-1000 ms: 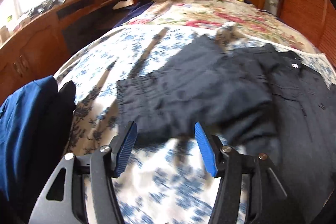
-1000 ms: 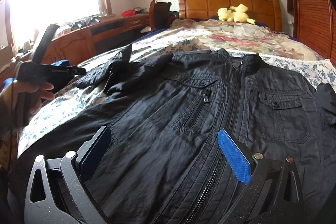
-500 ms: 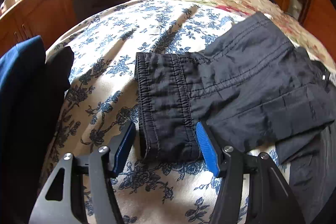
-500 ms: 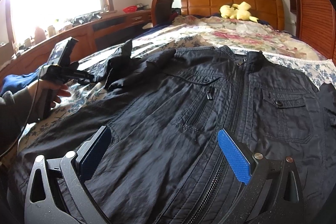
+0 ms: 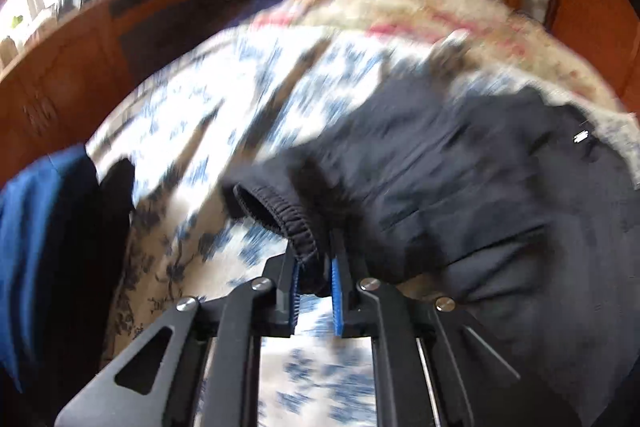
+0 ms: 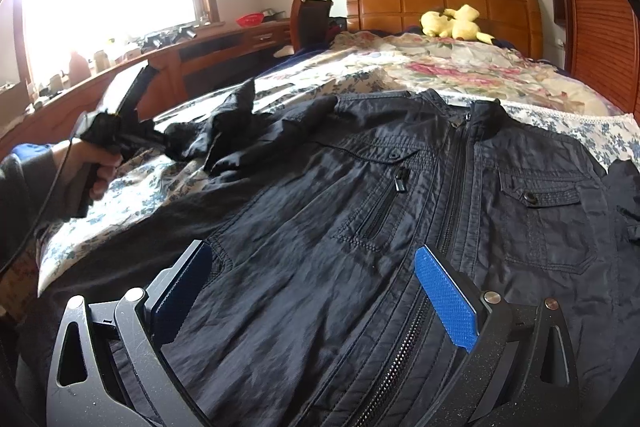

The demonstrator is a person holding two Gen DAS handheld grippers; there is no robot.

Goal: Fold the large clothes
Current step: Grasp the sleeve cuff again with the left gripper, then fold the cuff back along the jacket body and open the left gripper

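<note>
Floral bed point(image 6: 460, 75) — jacket point(image 6: 360, 227) cuff point(image 5: 296, 227) pinched in left gripper point(image 5: 314, 281); right gripper point(image 6: 316, 291) spread above.

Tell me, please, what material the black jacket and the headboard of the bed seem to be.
The black jacket looks like thin woven synthetic, perhaps nylon: a slight sheen and fine crinkles. The headboard looks like varnished wood: orange-brown, glossy, with raised panels.
</note>
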